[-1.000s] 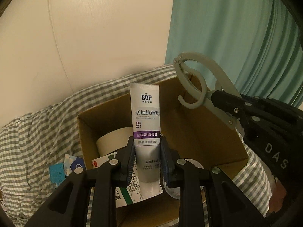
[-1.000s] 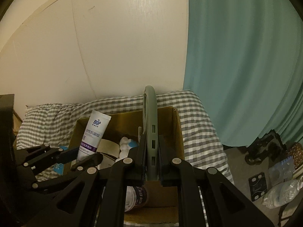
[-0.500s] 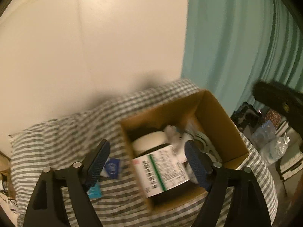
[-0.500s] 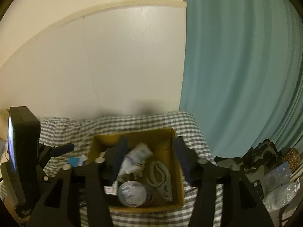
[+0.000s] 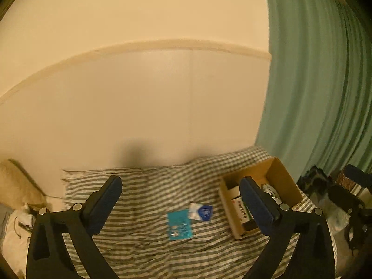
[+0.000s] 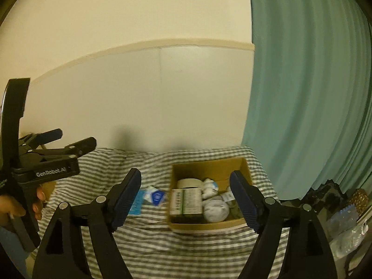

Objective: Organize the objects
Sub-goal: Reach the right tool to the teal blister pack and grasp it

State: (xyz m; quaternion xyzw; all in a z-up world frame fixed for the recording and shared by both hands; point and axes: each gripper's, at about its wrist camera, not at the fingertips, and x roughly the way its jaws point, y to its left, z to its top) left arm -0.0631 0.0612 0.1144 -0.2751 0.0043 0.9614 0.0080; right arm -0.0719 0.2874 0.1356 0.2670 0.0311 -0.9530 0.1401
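Clearly both claws carry nothing at this moment. The left claw [image 5: 181, 205] has its jaws spreading to a wide gape with only striped bedding showing between them, and the right claw [image 6: 186, 200] is opening too, framing the cardboard box [image 6: 210, 165] from above without touching it. A hand [image 6: 14, 207] at nine o'clock in the right view grips the left tool's handle.

Outward from the left claw, two items lie loose on the bed [image 5: 144, 251]: a teal card [image 5: 179, 225] near the middle of the view and a blue-and-white packet [image 5: 201, 211] just beside it toward two o'clock. These look like what is left to put away.

The box sits further on, at three o'clock from the card, and is already well filled. Inside it, the right view shows a roll of tape [image 6: 189, 182] at the far wall, a printed carton [image 6: 186, 201] lying flat at the left side, a round white lid or jar [image 6: 216, 210] at the near right, and a small white-and-blue thing [image 6: 210, 187] toward the middle. Other contents along the right wall are hidden behind the finger. By my reading most of the sorting is done.
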